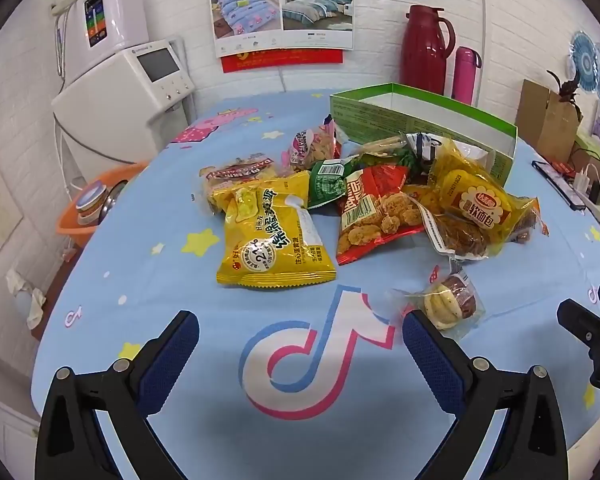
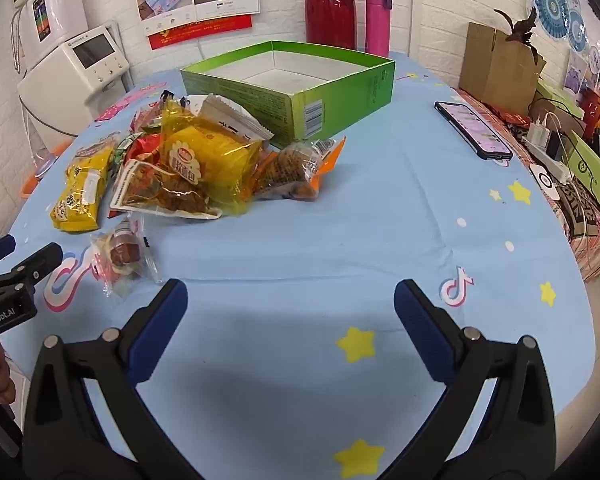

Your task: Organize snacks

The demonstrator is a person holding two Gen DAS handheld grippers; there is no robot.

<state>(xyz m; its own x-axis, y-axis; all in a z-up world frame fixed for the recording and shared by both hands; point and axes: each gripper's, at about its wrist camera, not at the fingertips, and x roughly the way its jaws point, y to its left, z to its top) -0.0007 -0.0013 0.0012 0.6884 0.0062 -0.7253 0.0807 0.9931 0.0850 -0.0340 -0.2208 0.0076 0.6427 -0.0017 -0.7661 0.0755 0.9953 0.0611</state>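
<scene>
Snacks heaped, bright crinkled wrappers

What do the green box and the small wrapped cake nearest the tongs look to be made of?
Green box: apparently printed cardboard, slightly glossy outside, plain white inside, with folded corners and a barcode. Small cake's wrapper: thin clear plastic film, crinkled and shiny, contents showing through.

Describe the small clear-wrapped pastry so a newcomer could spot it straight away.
Start at the open green box at the back of the blue tablecloth, then come forward past the snack pile. The small clear-wrapped pastry lies alone nearest the grippers: see-through wrapper, pale and dark-red cake, unlike the larger printed bags behind it.
</scene>
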